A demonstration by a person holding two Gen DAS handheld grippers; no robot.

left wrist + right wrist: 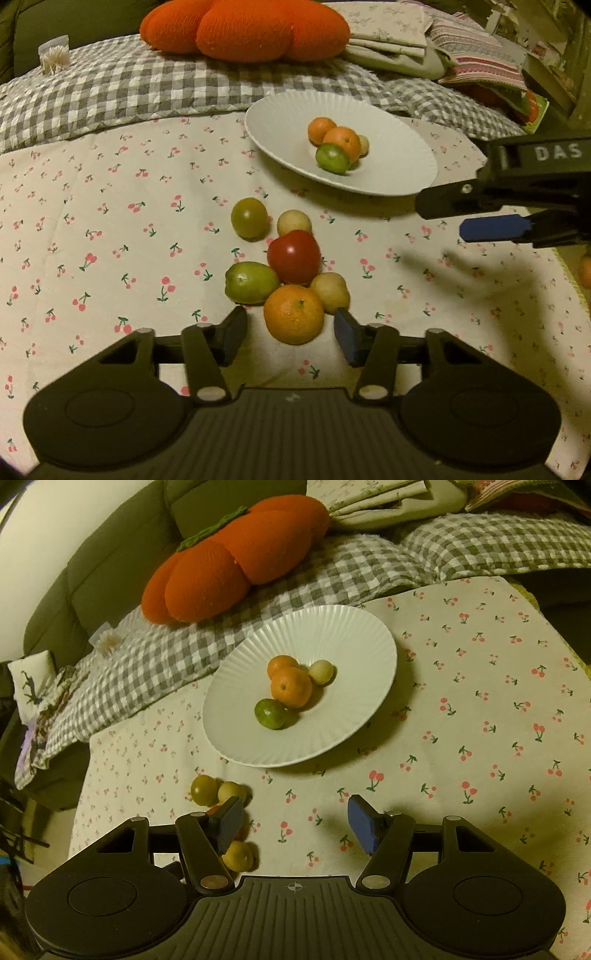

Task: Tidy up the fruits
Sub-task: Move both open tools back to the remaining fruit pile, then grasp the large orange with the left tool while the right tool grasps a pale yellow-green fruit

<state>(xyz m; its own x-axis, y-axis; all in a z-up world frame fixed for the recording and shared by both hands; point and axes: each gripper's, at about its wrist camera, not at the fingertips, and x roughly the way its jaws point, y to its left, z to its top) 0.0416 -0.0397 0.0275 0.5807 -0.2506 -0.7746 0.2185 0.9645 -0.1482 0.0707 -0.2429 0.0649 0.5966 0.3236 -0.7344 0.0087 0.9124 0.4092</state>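
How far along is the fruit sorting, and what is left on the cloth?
Done: four fruits sit on the white plate, two orange, one green, one pale. In hand: nothing gripped yet; the left tongs straddle the nearest orange with a gap at both pads. The right tongs are open and empty. Left: six fruits on the cherry-print cloth, including the red one.

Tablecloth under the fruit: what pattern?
Cream tablecloth printed with small red cherries on green stems; right wrist view shows it best.

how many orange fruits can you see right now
3. Two round orange fruits touch each other on the ribbed white plate; one lies on the cherry-print cloth. Others may be hidden.
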